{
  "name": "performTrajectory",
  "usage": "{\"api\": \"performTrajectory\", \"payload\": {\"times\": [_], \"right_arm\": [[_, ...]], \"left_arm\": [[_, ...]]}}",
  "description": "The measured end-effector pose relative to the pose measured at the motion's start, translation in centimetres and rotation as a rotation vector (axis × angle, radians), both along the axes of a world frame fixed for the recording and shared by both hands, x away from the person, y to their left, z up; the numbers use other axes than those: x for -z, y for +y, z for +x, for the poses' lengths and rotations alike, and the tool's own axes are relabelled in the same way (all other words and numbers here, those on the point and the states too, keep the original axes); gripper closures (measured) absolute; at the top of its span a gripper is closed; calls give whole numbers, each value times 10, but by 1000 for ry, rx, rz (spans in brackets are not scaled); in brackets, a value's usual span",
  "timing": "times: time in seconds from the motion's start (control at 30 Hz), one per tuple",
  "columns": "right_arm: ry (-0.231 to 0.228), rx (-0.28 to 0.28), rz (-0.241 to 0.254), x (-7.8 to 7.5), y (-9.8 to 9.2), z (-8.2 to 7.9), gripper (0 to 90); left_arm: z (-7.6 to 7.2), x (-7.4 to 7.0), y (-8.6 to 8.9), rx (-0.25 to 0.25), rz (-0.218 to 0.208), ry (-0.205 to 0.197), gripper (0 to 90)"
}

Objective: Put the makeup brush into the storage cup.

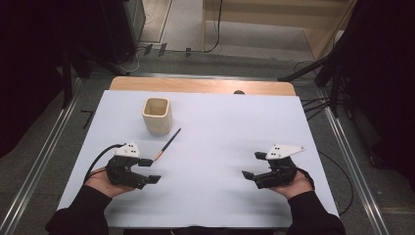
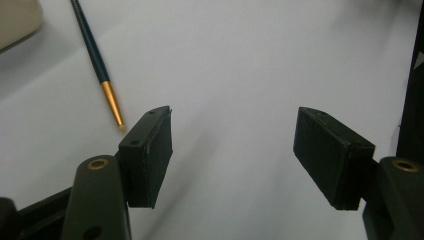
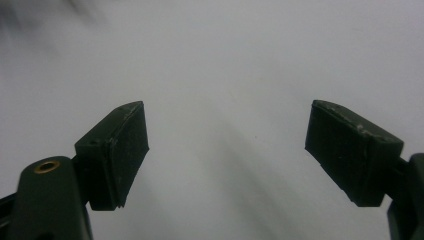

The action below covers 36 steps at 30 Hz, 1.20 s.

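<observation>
The paintbrush lies flat on the white bench, at five o'clock of the cream cup. Its gold tip sits just at one o'clock of the left tool, jaws wide, empty. The right tool, at three o'clock, well apart, gapes empty too.

Wide-apart jaws over white table, paintbrush tip just beside the left one

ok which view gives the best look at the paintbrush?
The high view: the whole paintbrush shows, lying on the white table between the beige cup and the left gripper, apart from both. The left gripper view shows its gold ferrule end and part of the dark handle, close up. The right gripper view faces bare table.
</observation>
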State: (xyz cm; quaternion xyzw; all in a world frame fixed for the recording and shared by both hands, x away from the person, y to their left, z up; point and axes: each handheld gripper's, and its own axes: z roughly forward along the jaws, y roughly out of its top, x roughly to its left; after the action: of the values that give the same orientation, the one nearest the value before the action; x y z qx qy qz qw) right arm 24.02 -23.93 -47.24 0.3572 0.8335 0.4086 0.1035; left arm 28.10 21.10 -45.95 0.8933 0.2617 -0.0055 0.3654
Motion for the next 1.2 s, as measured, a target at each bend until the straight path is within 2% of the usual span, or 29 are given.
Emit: {"api": "performTrajectory", "payload": {"times": [0.47,1.2], "right_arm": [[13,5,7,1,-1,1,196],[26,-9,-27,4,0,1,208]], "left_arm": [[0,1,-1,-1,8,5,323],[-1,3,-2,13,29,1,322]]}}
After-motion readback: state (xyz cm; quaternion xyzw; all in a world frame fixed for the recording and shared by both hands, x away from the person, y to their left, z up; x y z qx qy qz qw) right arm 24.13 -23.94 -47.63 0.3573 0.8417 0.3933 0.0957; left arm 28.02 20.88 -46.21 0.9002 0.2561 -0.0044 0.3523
